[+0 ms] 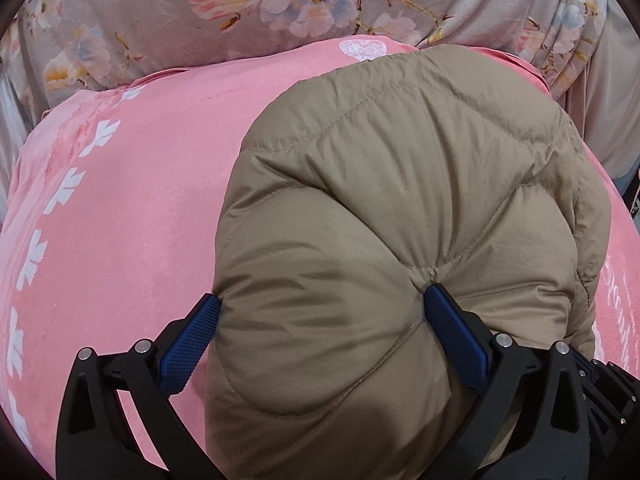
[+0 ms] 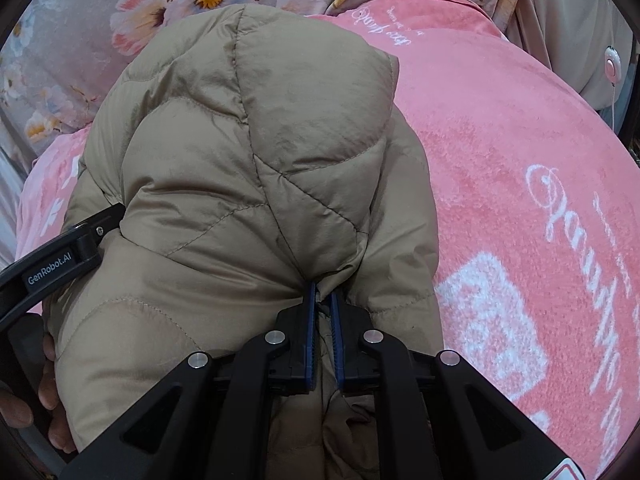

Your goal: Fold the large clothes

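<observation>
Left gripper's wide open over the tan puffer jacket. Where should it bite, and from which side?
Take the jacket's left outer edge, by the left gripper's left pad, coming down from above. The puffed panel between the pads looks too bulky to pinch; the edge is thinner. The right gripper already pinches a fold.

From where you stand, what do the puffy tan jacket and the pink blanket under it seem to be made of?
Puffy tan jacket: probably thin nylon or polyester shell over down or similar filling; faint sheen, fine wrinkles, stitched quilting lines between bulging pockets.
Pink blanket: seemingly plush fleece or velvet; short fuzzy nap, soft matte shimmer, white printed lettering.
</observation>
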The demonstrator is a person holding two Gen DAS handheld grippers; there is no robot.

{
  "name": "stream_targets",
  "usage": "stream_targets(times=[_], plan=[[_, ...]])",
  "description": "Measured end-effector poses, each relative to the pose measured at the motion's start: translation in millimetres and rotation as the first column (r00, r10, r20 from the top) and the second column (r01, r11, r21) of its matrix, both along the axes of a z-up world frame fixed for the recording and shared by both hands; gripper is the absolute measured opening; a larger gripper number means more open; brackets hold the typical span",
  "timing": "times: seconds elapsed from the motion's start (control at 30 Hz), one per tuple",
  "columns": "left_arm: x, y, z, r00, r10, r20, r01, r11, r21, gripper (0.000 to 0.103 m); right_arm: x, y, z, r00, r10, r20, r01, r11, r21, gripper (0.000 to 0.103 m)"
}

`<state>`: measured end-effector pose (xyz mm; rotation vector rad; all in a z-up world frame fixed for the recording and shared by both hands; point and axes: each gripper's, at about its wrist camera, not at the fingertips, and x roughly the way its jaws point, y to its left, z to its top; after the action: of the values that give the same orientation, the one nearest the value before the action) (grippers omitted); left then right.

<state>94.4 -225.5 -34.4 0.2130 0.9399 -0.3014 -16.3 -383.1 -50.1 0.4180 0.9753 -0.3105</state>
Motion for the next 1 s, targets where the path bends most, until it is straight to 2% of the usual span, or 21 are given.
stream_targets(times=[0.1, 0.2, 0.27, 0.3, 0.37, 0.4, 0.47, 0.5, 0.63, 0.7, 0.73, 0.77, 0.87, 1.0], plan=[[-1.3, -1.8, 0.6, 1.0, 0.003, 0.005, -0.003, 1.0, 0.004, 0.098, -1.2, -1.4, 2.4, 1.0, 0.003, -0.003, -0.003, 1.0, 0.005, 0.01], [-3.1, -0.7, 4.0, 1.0, -0.002, 0.012, 0.002, 1.0, 0.012, 0.098, -3.7, -1.6, 17.9, 0.998, -0.027, -0.06, 0.026, 1.0, -0.015, 0.017], [-4.4, -0.6, 7.3, 1.0, -0.003, 0.02, 0.002, 1.0, 0.026, 0.098, -6.1, -3.0, 36.6, 0.998, -0.031, -0.055, 0.029, 0.999, -0.029, 0.026], [-5.0, -0.8, 10.2, 1.0, -0.003, 0.021, 0.002, 0.999, 0.035, 0.098, -7.0, -5.0, 44.3, 0.999, -0.034, -0.036, 0.033, 0.999, -0.02, 0.03], [-5.5, -0.5, 16.5, 1.0, -0.001, 0.015, 0.0, 0.999, 0.047, 0.098, -6.7, -12.7, 63.5, 0.999, -0.046, 0.025, 0.045, 0.999, 0.012, 0.045], [-5.7, 0.1, 20.5, 1.0, 0.001, 0.005, -0.001, 0.999, 0.049, 0.098, -4.6, -17.0, 71.0, 0.998, -0.054, 0.045, 0.054, 0.998, 0.014, 0.048], [-4.3, 3.4, 34.1, 1.0, 0.005, -0.016, -0.004, 1.0, 0.029, 0.098, 5.4, -25.3, 83.8, 0.994, -0.081, 0.072, 0.081, 0.997, -0.007, 0.06], [-2.6, 6.4, 45.6, 1.0, 0.008, -0.008, -0.008, 1.0, 0.005, 0.098, 10.4, -27.0, 86.6, 0.994, -0.084, 0.076, 0.085, 0.996, -0.012, 0.061], [10.2, 13.6, 80.7, 0.997, 0.039, 0.061, -0.037, 0.999, -0.032, 0.098, 44.1, -47.7, 78.1, 0.99, -0.107, 0.09, 0.097, 0.99, 0.106, 0.06], [23.3, 12.7, 86.4, 0.997, 0.048, 0.066, -0.046, 0.998, -0.036, 0.098, 58.0, -52.8, 65.9, 0.991, -0.117, 0.068, 0.109, 0.987, 0.118, 0.045], [32.7, 9.8, 83.8, 0.997, 0.052, 0.057, -0.05, 0.998, -0.027, 0.098, 65.7, -52.4, 57.9, 0.991, -0.125, 0.047, 0.12, 0.989, 0.09, 0.03], [40.9, 6.4, 78.1, 0.998, 0.053, 0.041, -0.053, 0.998, -0.017, 0.098, 69.2, -52.3, 51.3, 0.991, -0.129, 0.037, 0.126, 0.989, 0.077, 0.021], [57.3, -2.3, 52.2, 0.998, 0.065, -0.017, -0.065, 0.998, 0.001, 0.098, 72.8, -52.5, 33.7, 0.989, -0.144, 0.019, 0.143, 0.989, 0.039, 0.014], [56.0, -9.0, 33.0, 0.997, 0.076, -0.006, -0.077, 0.997, -0.011, 0.098, 73.1, -51.6, 15.3, 0.991, -0.13, 0.003, 0.13, 0.991, -0.002, 0.014]])
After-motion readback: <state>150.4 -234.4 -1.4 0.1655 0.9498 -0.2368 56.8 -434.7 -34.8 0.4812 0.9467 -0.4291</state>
